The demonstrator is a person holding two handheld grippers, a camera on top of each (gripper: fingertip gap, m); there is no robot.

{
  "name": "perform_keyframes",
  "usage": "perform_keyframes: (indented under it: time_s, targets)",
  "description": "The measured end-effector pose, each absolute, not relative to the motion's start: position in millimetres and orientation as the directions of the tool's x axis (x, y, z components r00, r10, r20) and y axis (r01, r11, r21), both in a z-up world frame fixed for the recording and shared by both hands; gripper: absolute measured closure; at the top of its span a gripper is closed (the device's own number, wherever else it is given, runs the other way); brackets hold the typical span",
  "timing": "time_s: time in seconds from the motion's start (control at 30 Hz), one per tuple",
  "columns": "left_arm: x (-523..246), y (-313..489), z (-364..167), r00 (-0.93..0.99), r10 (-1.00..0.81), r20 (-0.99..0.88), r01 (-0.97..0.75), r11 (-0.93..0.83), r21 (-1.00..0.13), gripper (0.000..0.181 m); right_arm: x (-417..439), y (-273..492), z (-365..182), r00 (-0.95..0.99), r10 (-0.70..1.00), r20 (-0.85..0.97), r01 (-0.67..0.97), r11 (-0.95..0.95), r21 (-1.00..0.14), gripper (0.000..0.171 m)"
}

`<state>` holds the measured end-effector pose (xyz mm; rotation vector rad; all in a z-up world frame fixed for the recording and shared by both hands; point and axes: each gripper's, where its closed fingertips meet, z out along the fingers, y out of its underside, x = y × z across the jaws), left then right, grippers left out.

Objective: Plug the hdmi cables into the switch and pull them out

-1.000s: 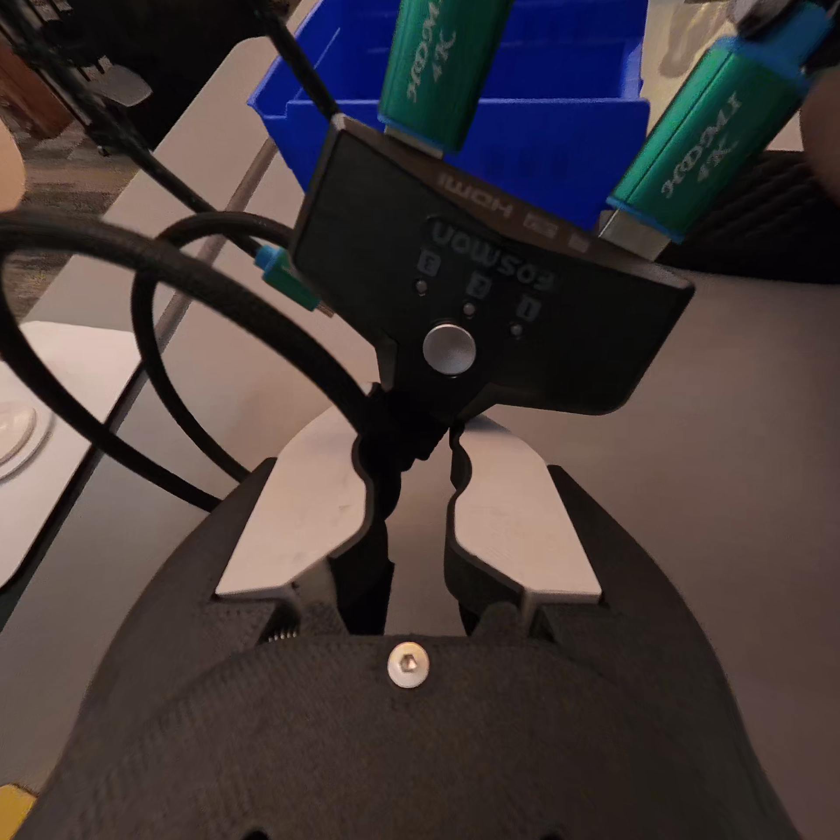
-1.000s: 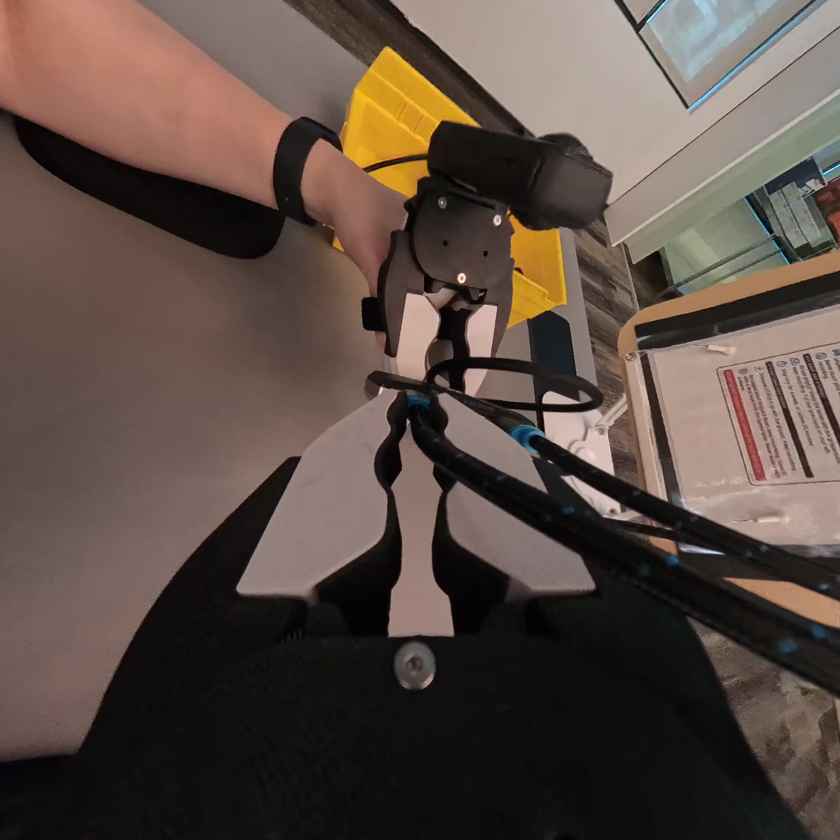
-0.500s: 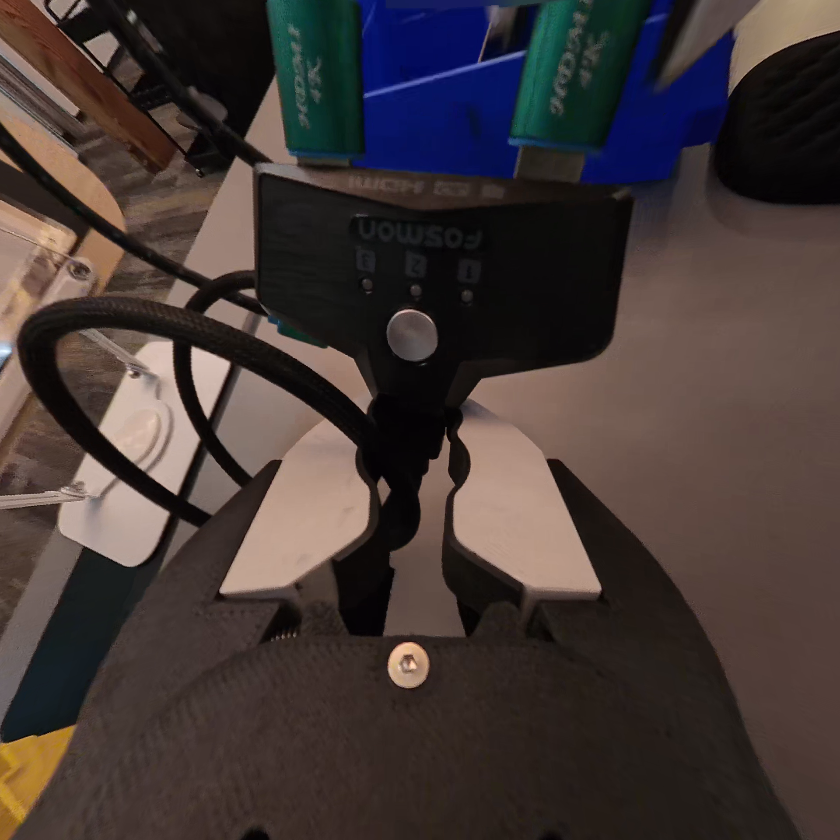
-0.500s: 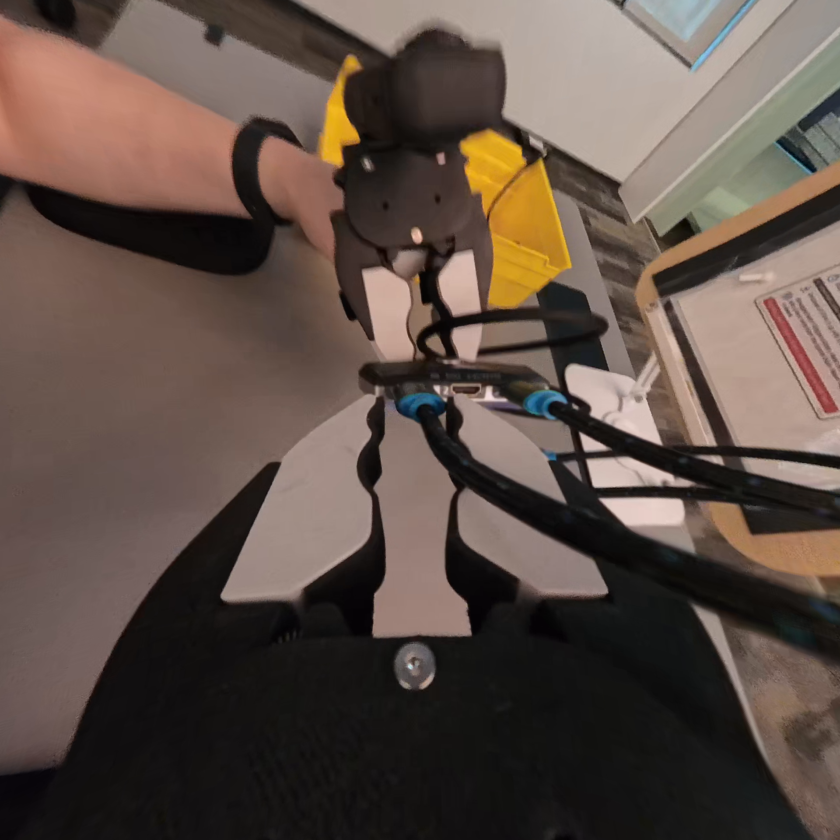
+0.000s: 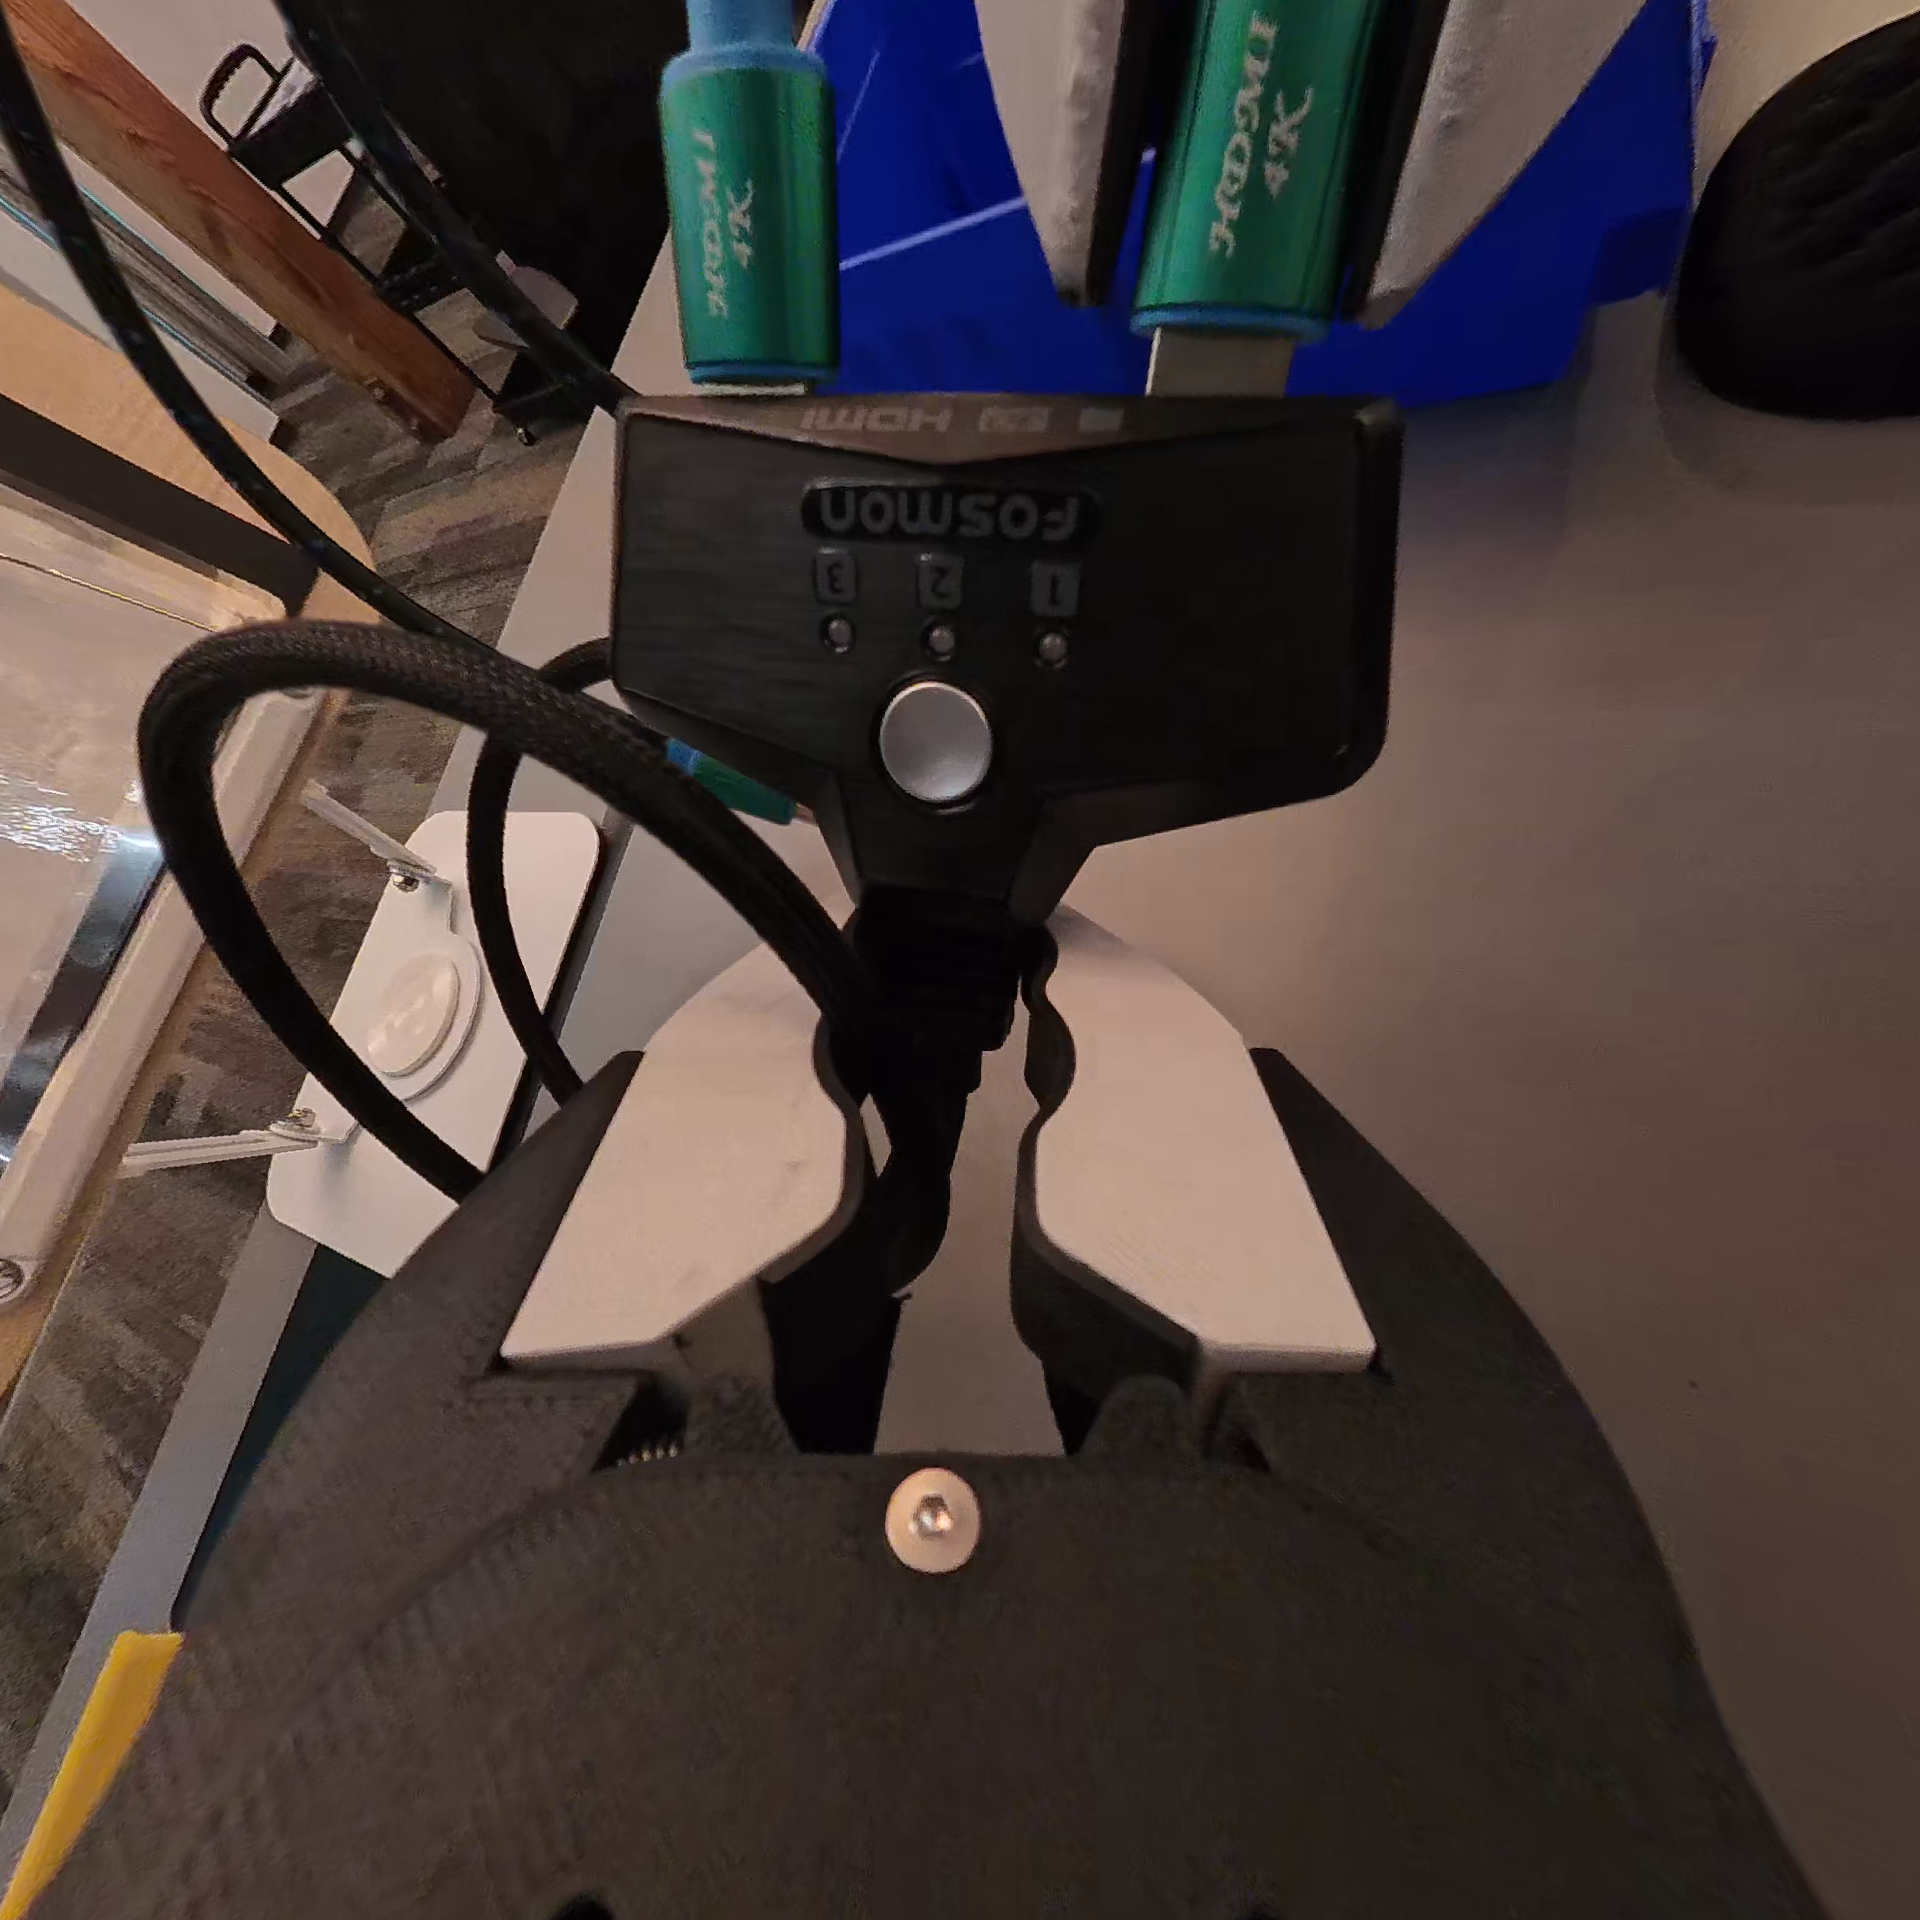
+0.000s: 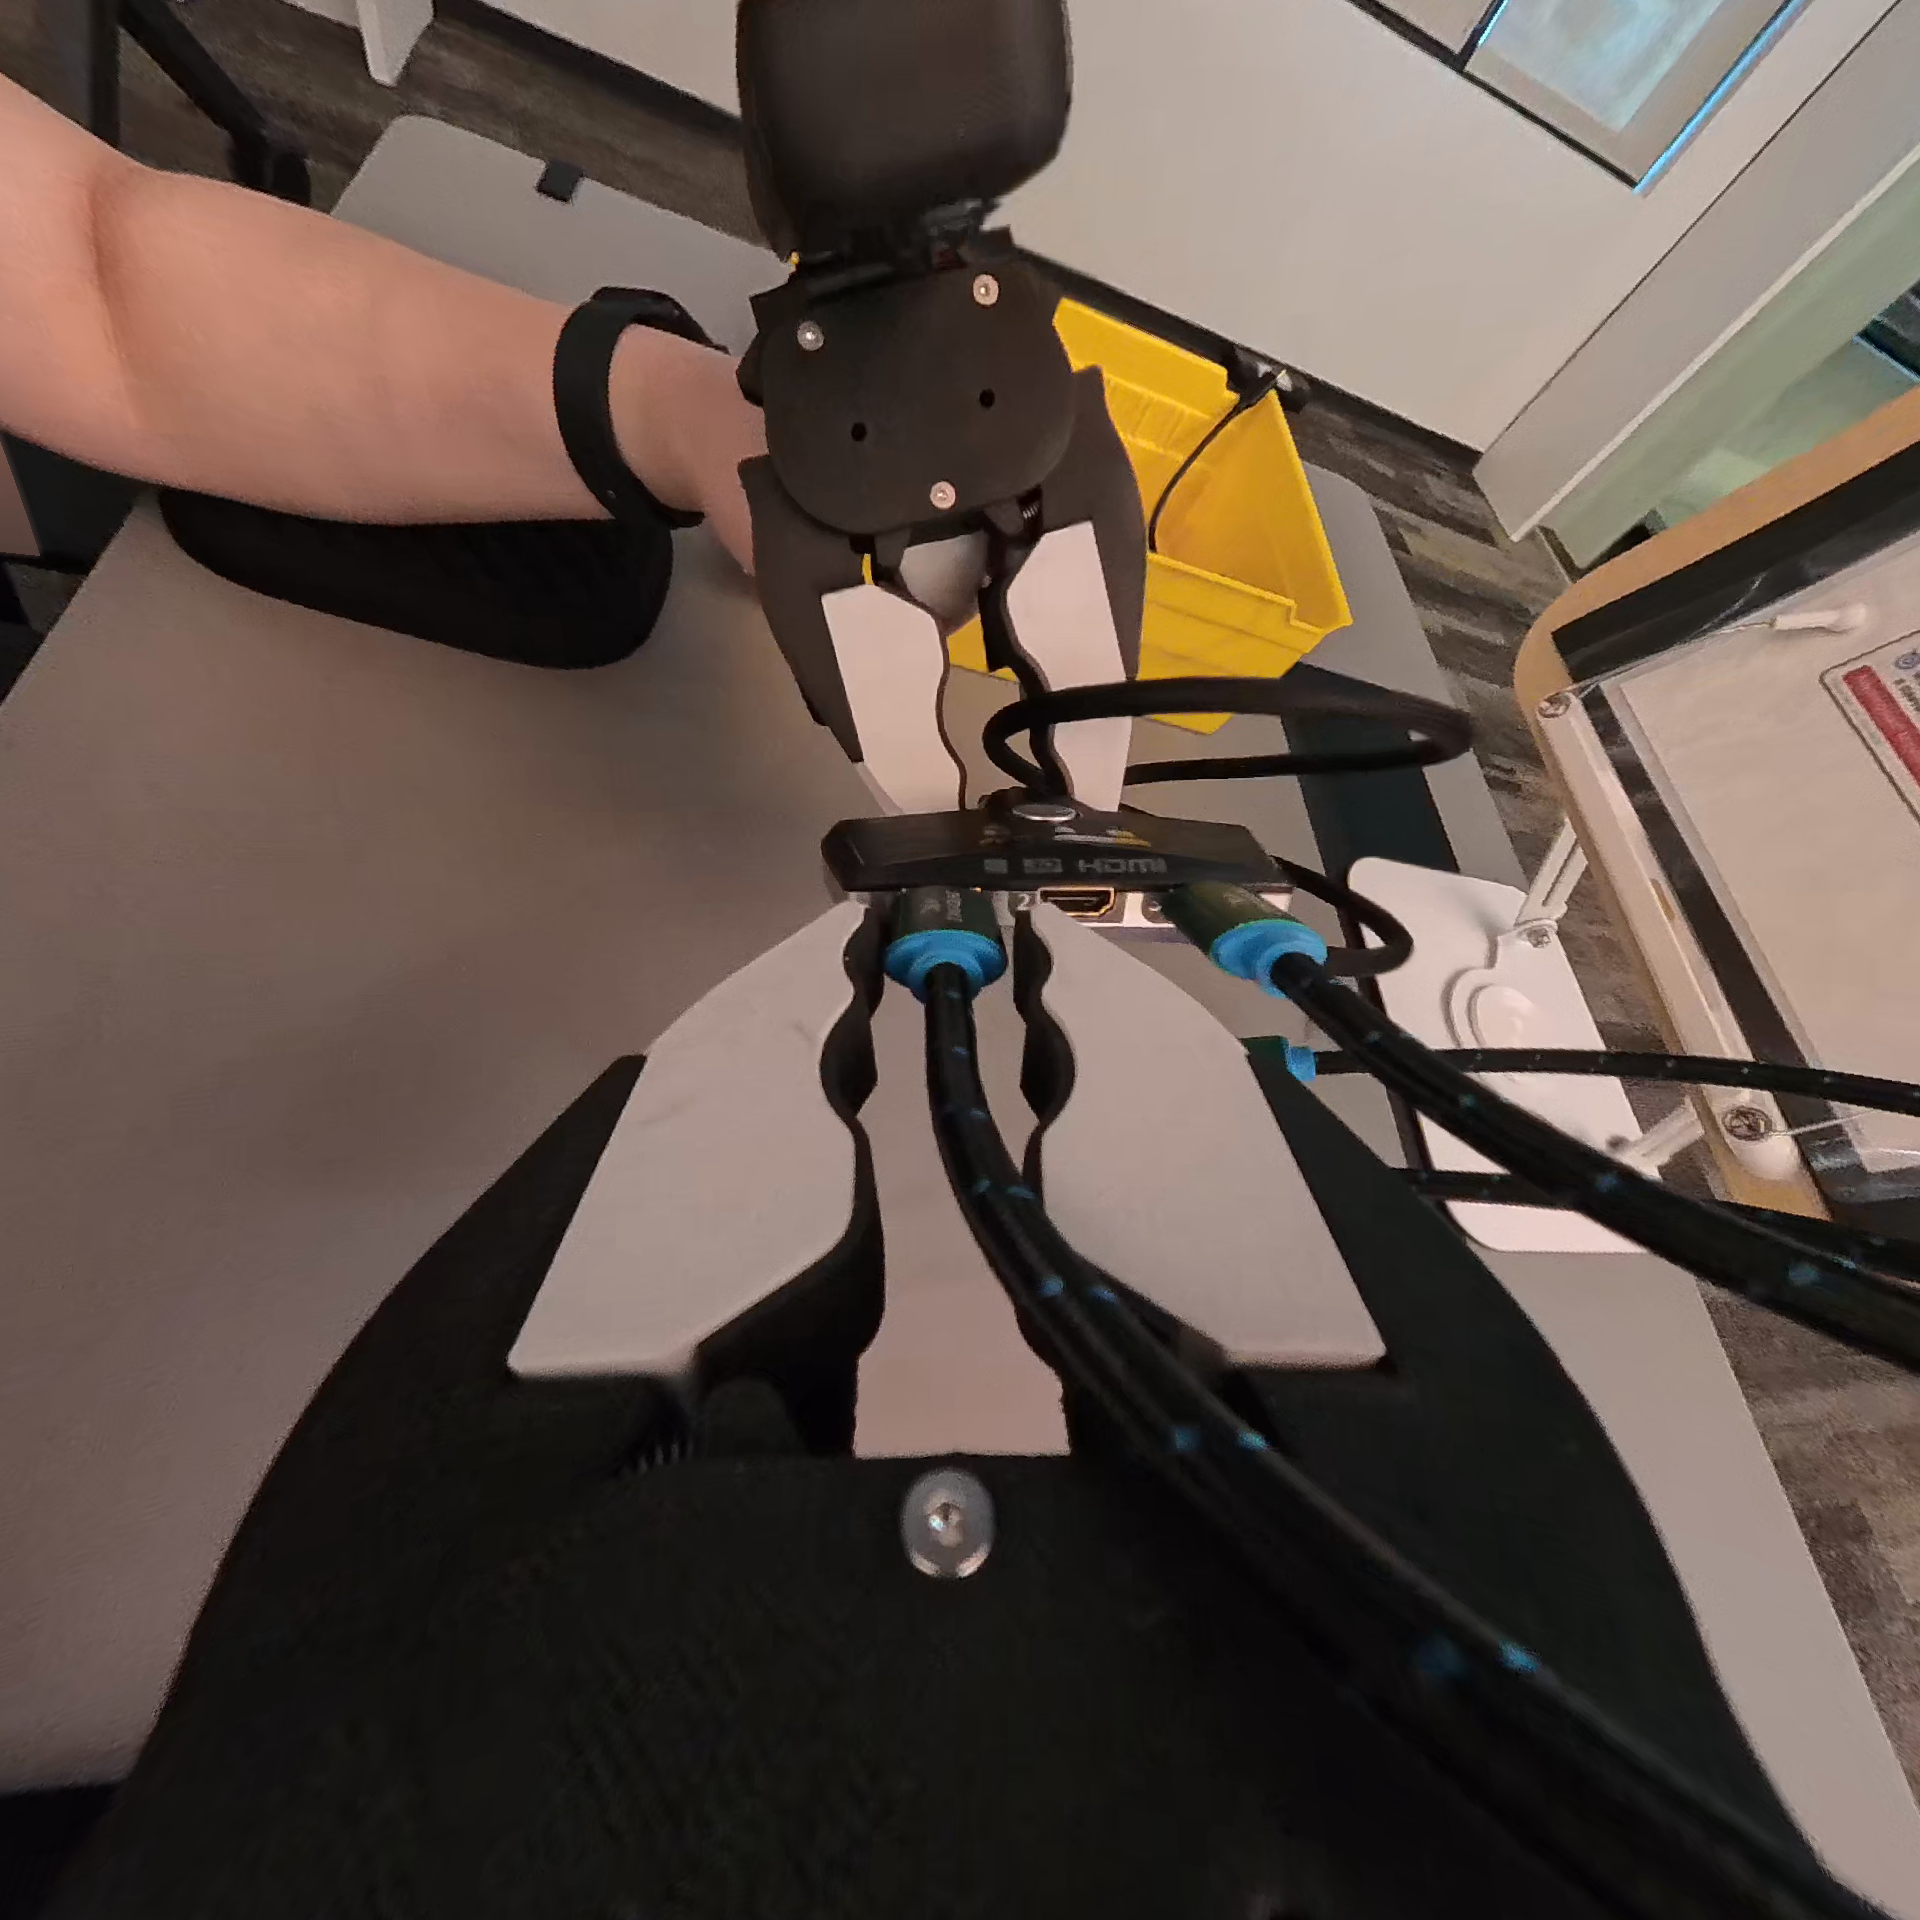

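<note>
The HDMI switch (image 5: 997,613), a flat black box with three numbered indicator lights and a round silver button (image 5: 933,740), is held off the grey desk (image 5: 1610,831) by its pigtail end. The left tongs (image 5: 940,997) are narrowed onto the ribbed strain relief (image 5: 935,971) where the switch's own braided cable (image 5: 343,686) leaves the body and loops off to the left.

In the right wrist view, the right tongs (image 6: 940,961) straddle the green plug (image 6: 940,920) at the switch's left port, their fingers lying along its sides with its braided cable (image 6: 997,1174) running back between them. They look closed on the plug, though firm contact cannot be confirmed. In the left wrist view this same plug (image 5: 1242,166) shows a strip of bare metal (image 5: 1218,364) above the port, so it seems not fully seated.

A second green plug (image 5: 750,218) sits flush in the opposite outer port. The middle port (image 6: 1078,900) is empty. A third connector (image 6: 1283,1058) lies loose on the desk beside the switch.

By this reading, one cable is in, one is part-way, and one is left, with all the pulling out after that. Beyond the switch stand a blue bin (image 5: 935,260) and a yellow bin (image 6: 1205,540).
</note>
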<state>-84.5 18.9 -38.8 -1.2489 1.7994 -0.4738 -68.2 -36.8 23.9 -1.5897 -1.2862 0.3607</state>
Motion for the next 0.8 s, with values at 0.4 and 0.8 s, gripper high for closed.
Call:
perform_keyframes:
  time_s: [0.4, 0.8]
  targets:
    - [-86.5, 14.0, -38.9, -0.144, -0.913, -0.382, -0.545, 0.395, -0.739, 0.157, -65.4, -34.4, 26.8, 0.399, 0.877, 0.267, 0.473, 0.053, -0.880, 0.145]
    - [-71.8, -0.3, -62.9, -0.182, -0.954, -0.238, -0.498, 0.298, -0.815, 0.158, -62.5, -41.7, 13.0, 0.346, 0.906, 0.246, 0.540, 0.023, -0.841, 0.149]
